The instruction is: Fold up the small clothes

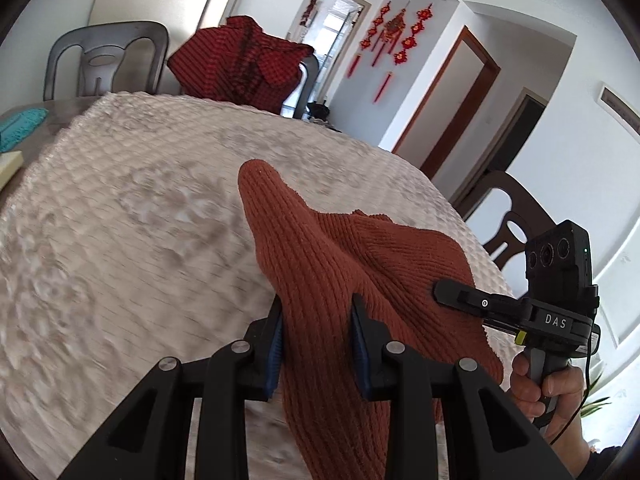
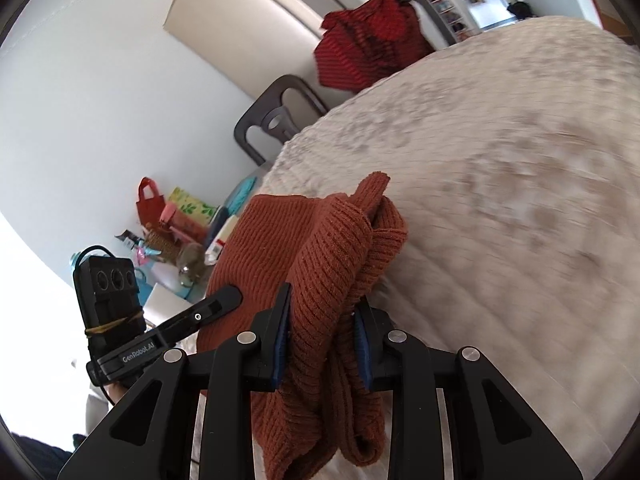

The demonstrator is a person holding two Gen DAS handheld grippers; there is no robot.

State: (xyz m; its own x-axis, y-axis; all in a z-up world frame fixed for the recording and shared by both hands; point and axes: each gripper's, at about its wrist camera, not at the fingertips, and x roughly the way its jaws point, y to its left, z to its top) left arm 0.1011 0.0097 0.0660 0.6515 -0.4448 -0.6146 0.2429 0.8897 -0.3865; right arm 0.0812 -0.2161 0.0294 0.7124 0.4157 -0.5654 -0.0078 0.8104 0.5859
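A rust-orange ribbed knit garment [image 1: 340,256] hangs bunched between both grippers above the table. My left gripper [image 1: 318,340] is shut on one part of it, the cloth pinched between its blue pads. My right gripper [image 2: 322,340] is shut on another bunched part of the same garment [image 2: 320,248]. In the left wrist view the right gripper [image 1: 452,292] bites the cloth at the right. In the right wrist view the left gripper [image 2: 224,300] bites it at the left. The garment's lower end drops out of view below the fingers.
The table wears a pale quilted cloth [image 1: 140,208]. A red checked garment [image 1: 244,60] drapes a chair at the far side, with another dark chair [image 1: 104,60] beside it. A chair [image 1: 516,220] stands at the right. Bags and clutter [image 2: 176,220] lie at the table's left end.
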